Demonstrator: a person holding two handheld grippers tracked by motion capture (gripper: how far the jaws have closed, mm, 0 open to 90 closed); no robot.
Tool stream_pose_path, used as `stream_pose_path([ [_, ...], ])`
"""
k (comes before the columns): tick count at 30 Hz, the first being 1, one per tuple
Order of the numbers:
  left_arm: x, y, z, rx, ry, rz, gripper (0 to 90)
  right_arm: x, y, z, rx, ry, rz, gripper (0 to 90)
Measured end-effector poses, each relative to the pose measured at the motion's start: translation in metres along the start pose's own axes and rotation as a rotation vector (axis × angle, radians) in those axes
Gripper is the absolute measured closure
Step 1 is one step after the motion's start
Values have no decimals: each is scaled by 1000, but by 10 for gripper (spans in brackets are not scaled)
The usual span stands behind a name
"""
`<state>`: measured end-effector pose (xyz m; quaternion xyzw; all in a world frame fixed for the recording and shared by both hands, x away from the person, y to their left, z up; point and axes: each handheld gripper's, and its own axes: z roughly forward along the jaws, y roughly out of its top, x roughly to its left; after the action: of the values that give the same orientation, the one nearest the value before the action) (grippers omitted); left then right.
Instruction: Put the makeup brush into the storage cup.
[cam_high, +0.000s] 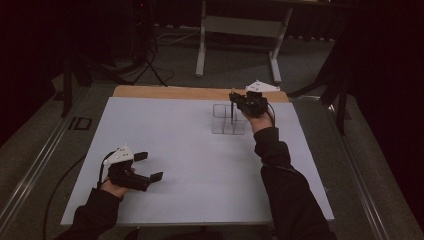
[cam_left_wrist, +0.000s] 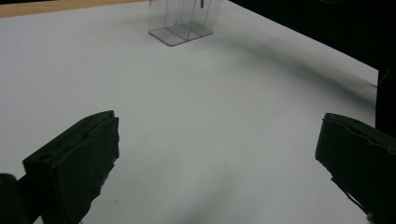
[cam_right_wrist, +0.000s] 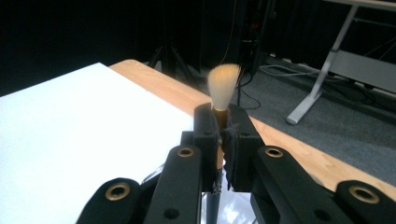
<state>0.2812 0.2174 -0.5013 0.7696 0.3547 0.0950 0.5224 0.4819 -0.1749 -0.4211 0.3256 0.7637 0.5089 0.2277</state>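
Near the table's front edge, the left gripper (cam_high: 148, 166) rests on the white table (cam_high: 175, 150) with jaws spread wide. Farther back, the right gripper (cam_right_wrist: 221, 133) pinches a makeup brush (cam_right_wrist: 223, 86), bristles up, above the clear divided organizer (cam_high: 226, 120).

Readable text: none in any view.
Labels or brands: none legible on anything pictured.
Numbers and signs: none can be made out.
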Motion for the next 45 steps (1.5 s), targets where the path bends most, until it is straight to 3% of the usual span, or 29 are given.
stream_pose_path([
  [15, 0, 0, 0, 3, -10, -4, 0, -2, -17, 1, 14, -11, 40, 825],
  [16, 0, 0, 0, 4, -4, -3, 0, -2, -18, 1, 12, -9, 38, 744],
  [17, -1, 0, 0, 3, 4, -1, 0, -1, -17, 1, 14, -7, 40, 568],
  [18, 0, 0, 0, 1, 6, -1, 0, -1, -17, 1, 26, 3, 46, 513],
  [20, 1, 0, -1, -2, 5, -9, 0, -1, -16, 2, 35, -2, 44, 469],
  [22, 1, 0, -1, -1, 4, -11, 0, -1, -15, 1, 32, 9, 65, 352],
  [23, 1, 0, -1, -1, 4, -11, 0, -1, -15, 1, 32, 9, 65, 352],
  [24, 1, 0, -1, 2, 3, -11, 0, -3, -14, 0, 28, 29, 86, 258],
  [29, 0, 0, 0, 7, -5, -8, 0, -3, -12, -2, 32, 34, 103, 150],
  [30, 0, 0, 0, 7, -6, -9, 0, -4, -11, -5, 28, 54, 121, 112],
  [39, -1, 1, 0, 3, -7, -10, 0, 5, -9, -20, 20, 96, 96, 103],
  [43, -1, 1, -1, 3, -7, -6, 0, 8, -11, -26, 11, 114, 108, 104],
  [45, -1, 1, 0, 2, -9, -6, 0, 9, -13, -29, 14, 116, 96, 137],
])
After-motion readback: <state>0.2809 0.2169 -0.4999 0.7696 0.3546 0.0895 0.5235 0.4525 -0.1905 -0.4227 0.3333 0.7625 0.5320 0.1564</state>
